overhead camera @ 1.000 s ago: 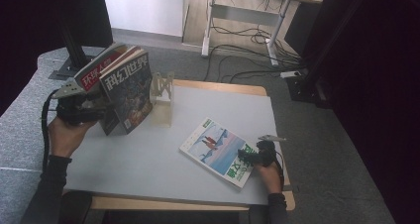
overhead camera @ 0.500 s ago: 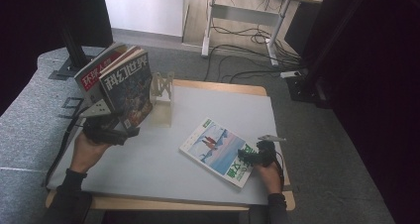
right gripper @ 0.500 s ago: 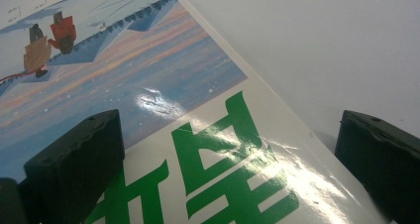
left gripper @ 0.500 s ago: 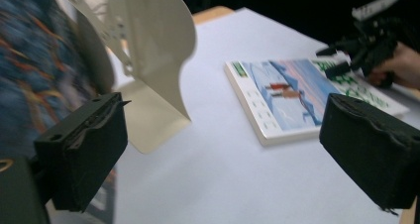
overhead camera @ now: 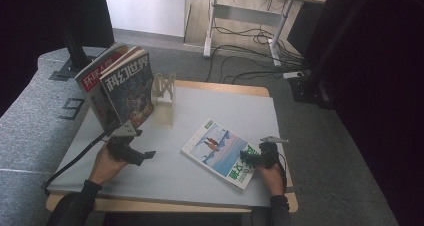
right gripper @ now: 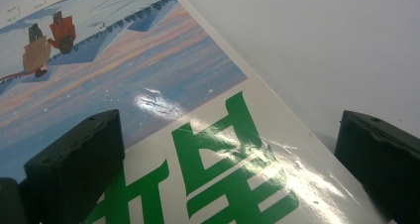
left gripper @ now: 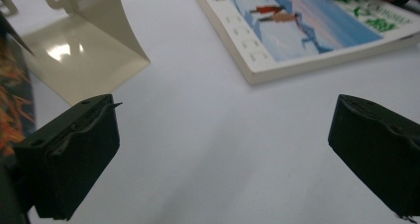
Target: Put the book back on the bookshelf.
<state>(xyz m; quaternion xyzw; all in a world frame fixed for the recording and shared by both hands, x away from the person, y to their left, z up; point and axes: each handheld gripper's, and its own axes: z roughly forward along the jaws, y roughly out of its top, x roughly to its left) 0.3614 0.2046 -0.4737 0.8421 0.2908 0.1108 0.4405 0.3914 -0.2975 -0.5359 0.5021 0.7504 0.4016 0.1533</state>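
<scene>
Magazine (overhead camera: 224,152) with the snowy cover and green characters is straddled at its near right corner by the right gripper (overhead camera: 248,158), whose jaws are spread wide and closed on nothing; it lies flat toward the tabletop's (overhead camera: 215,106) near right edge. Nothing is held by the left gripper (overhead camera: 145,156) either, its jaws wide apart over bare surface near the front left; two magazines (overhead camera: 122,88) are propped against a bookend (overhead camera: 163,88) at the far left corner. Judged: a grasp is being prepared; closing on the cover edge is called for next.
</scene>
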